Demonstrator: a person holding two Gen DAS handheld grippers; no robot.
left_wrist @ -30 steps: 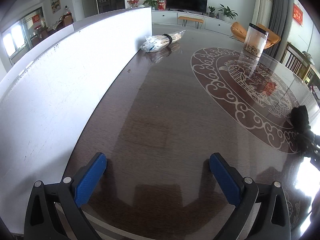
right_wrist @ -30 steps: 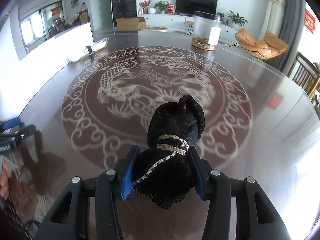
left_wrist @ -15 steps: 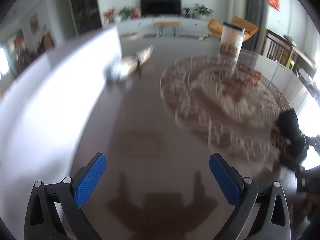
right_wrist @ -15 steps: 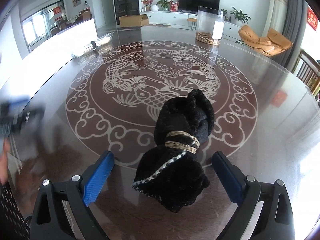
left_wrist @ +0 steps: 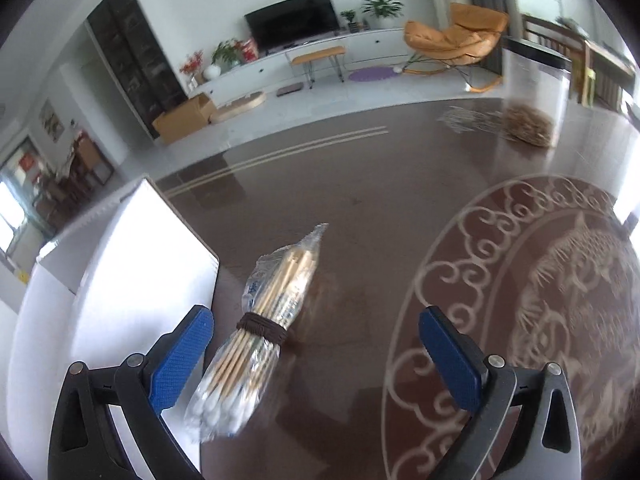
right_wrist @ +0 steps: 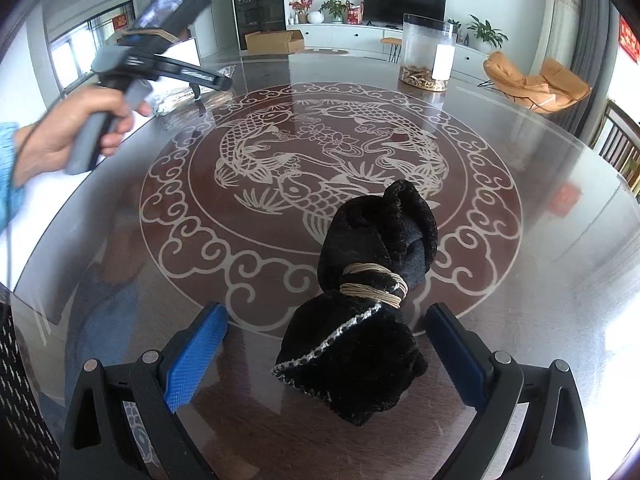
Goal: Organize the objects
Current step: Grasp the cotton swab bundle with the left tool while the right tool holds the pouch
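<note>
Your left gripper point(left_wrist: 316, 344) stands wide open over the near end of the cotton swab bundle point(left_wrist: 256, 332), which lies on the dark table point(left_wrist: 360, 200) just beside the white board point(left_wrist: 120, 280) at the left. The bundle sits nearer the left finger than the right. Expect it to be light and slippery: wooden sticks with white tips in a clear crinkly wrapper, cinched by a brown band point(left_wrist: 262, 326). Take hold at or near that band, where the sticks look packed tightest (a grip on loose film alone may slide).

Your right gripper point(right_wrist: 326, 354) is also open, with the black fabric roll point(right_wrist: 368, 304) lying between its fingers, untouched. The roll looks soft, plush and compressible, tied with pale cord point(right_wrist: 374, 284). A clear canister point(right_wrist: 426, 56) stands at the far side.
</note>
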